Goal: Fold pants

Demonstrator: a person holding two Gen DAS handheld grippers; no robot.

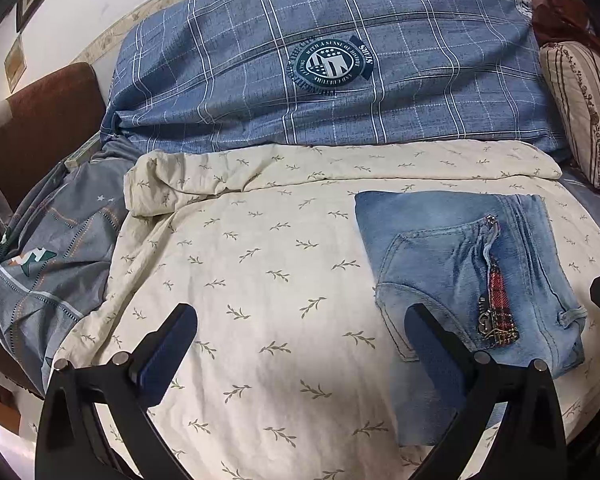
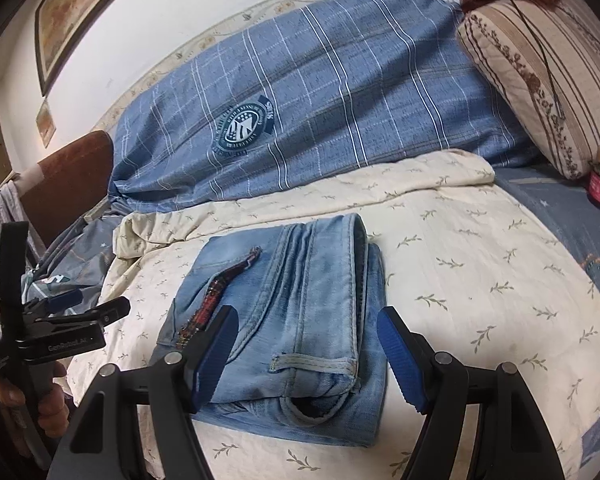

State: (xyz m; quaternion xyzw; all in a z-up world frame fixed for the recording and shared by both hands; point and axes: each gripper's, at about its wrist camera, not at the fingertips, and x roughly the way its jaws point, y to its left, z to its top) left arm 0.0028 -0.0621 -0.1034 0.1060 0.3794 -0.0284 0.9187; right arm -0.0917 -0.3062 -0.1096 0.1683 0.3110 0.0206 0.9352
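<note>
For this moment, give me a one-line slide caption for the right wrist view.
Folded jeans lie on the leaf-print bedspread, the open right hand-held gripper poised above them.

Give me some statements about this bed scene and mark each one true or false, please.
1. The jeans lie folded on the cream blanket. True.
2. The right gripper is closed on the jeans. False: its jaws stand open, gripping nothing.
3. The left gripper holds a sock. False: it is open and empty.
4. A blue checked quilt lies behind the blanket. True.
5. A red plaid strap shows on the jeans. True.
</note>
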